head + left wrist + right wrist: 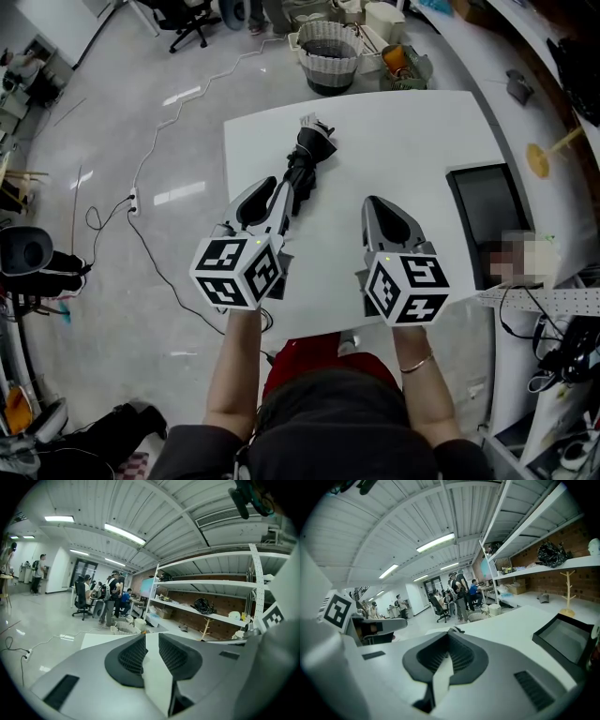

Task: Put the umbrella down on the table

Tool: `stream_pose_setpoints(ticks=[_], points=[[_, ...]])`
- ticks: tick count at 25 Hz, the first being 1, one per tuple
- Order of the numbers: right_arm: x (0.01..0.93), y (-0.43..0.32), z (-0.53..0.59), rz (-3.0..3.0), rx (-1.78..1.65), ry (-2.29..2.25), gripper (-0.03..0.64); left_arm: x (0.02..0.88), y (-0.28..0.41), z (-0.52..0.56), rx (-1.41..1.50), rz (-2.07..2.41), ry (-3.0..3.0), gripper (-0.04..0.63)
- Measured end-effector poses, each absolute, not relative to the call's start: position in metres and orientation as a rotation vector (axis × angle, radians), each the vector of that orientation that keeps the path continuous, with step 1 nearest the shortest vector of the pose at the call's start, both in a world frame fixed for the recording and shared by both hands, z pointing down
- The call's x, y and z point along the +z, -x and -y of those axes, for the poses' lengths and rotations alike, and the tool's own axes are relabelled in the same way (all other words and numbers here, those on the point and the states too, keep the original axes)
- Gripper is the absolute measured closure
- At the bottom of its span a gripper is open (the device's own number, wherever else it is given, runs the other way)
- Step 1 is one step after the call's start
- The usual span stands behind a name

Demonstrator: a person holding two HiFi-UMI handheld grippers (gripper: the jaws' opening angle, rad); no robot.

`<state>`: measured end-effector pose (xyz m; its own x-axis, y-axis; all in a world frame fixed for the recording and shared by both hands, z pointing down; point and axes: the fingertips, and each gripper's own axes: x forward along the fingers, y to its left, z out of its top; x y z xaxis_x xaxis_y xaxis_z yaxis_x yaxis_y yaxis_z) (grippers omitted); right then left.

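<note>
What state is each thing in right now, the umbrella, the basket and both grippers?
umbrella: folded shut, lying flat on the white table, not held.
left gripper: jaws slightly apart, nothing between them.
right gripper: jaws together at the tips, empty.
basket: upright on the floor beyond the table.

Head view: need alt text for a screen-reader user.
A folded black umbrella lies on a white table, beside the tip of the left gripper. A person holds it and the right gripper over the table's near side, neither gripping anything.
</note>
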<state>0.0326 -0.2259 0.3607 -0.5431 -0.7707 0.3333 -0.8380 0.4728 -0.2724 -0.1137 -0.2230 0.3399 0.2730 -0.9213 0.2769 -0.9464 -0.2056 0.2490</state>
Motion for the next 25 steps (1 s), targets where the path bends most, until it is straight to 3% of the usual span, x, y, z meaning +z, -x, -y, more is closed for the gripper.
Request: stream_pose_setpoints(ticks=[15,25], points=[[0.345,-0.051,0.164,2.614,0.563,-1.378,0.598,0.316,0.094,0.153,0.057,1.757,-2.239,0.579],[0.328,-0.065,0.129,2.659,0.52,-1.388,0.598,0.304,0.073,0.109,0.044,1.745,-2.307,0.583]])
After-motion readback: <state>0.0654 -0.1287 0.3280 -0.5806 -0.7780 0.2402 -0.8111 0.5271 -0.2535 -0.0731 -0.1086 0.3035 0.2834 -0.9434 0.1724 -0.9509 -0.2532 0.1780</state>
